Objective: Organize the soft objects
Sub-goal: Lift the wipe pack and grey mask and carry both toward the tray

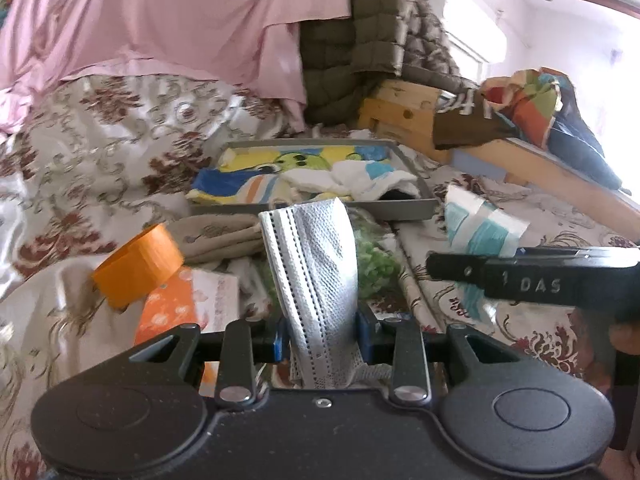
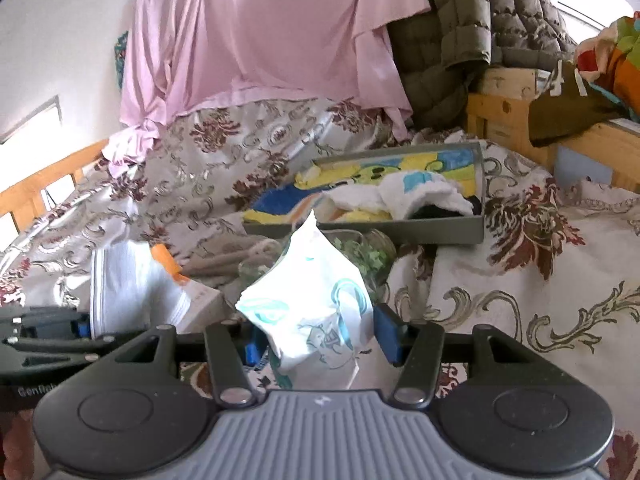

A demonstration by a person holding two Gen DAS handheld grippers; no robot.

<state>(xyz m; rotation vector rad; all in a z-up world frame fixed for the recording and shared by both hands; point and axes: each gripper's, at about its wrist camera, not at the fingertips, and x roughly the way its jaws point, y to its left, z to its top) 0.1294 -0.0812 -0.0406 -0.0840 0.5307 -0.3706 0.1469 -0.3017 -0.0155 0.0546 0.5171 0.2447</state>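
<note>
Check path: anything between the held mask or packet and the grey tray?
Nothing visible blocks either. The left gripper holds the mask and the right gripper holds the packet, both lifted. Beige cloth and a green bag lie low before the tray, beneath the items.

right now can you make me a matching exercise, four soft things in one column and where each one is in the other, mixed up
Things:
1. pleated grey face mask
2. white packet with teal print
3. yellow and blue cartoon cloth
4. olive quilted jacket

Places:
A. draped over the wooden bed frame
B. between the pads of the right hand-held gripper
C. lying in the grey tray
D. between the pads of the left hand-held gripper

Pairs: 1-D, 2-B, 3-C, 4-A
</note>
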